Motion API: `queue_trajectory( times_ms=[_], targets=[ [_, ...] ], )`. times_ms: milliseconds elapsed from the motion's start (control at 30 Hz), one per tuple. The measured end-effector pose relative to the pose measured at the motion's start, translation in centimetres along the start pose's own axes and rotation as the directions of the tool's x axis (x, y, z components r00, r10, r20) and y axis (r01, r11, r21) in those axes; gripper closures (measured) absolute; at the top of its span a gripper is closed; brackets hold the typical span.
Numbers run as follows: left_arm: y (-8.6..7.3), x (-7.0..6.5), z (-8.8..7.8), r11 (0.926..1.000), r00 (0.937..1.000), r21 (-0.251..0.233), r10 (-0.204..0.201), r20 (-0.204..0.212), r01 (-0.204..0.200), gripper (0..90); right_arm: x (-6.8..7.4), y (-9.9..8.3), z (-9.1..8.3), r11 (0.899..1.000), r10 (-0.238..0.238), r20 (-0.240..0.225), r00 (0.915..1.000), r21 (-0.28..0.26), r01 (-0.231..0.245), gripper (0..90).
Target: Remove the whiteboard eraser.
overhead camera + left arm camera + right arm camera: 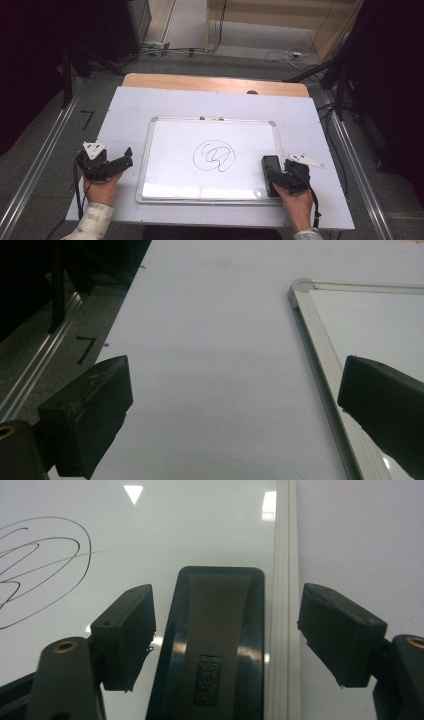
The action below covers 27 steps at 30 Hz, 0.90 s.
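Observation:
A whiteboard [175,150] with a metal frame lies on the white-covered table, and a black scribble [215,156] sits at its middle. A black eraser [270,170] rests on the board's right edge. My right gripper [274,176] reaches over that edge with the eraser [215,645] between its jaws. In the right gripper view [227,610] the left pad stands close beside the eraser and the right pad stands apart over the frame [284,580]. My left gripper [128,158] rests left of the board, open, with only the white sheet between its jaws [235,385].
The white sheet [130,105] covers most of the table, with a strip of wood [215,82] showing at the far edge. Metal rails [40,165] run along both sides on the floor. A "7" mark [87,119] lies on the floor at left.

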<state>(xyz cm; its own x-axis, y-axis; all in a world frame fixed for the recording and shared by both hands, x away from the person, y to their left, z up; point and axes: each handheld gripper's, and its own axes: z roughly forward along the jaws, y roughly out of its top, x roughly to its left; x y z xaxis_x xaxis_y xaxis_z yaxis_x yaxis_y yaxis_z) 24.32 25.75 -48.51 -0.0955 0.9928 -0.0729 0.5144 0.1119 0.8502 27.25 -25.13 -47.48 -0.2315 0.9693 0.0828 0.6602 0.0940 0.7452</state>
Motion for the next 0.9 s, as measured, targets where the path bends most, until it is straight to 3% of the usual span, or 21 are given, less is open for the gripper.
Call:
queue_trajectory(
  times_ms=[133, 300, 467, 900],
  targets=[
    [0.0, 0.0, 0.0, 1.0, 1.0, 0.001, 0.001, 0.0, -0.001, 1.6, 1.1, 0.0, 0.5, 0.999, -0.041, 0.055, 0.9976, 0.021, 0.04, 27.7],
    [0.0, 0.1, 0.0, 1.0, 1.0, 0.0, -0.001, 0.001, 0.001, 1.6, 1.5, 0.0, 1.1, 0.998, -0.051, 0.081, 0.9954, 0.052, 0.047, 31.5],
    [0.0, 0.1, 0.0, 1.0, 1.0, 0.0, -0.002, 0.003, 0.002, 1.6, 1.3, 0.0, 1.5, 0.996, -0.034, 0.09, 0.9954, 0.089, 0.026, 31.5],
    [0.0, 0.1, 0.0, 1.0, 1.0, 0.0, -0.005, 0.004, 0.005, 1.8, 1.6, -0.3, 1.9, 0.995, -0.06, 0.092, 0.9939, 0.089, 0.052, 37.4]
  ],
)
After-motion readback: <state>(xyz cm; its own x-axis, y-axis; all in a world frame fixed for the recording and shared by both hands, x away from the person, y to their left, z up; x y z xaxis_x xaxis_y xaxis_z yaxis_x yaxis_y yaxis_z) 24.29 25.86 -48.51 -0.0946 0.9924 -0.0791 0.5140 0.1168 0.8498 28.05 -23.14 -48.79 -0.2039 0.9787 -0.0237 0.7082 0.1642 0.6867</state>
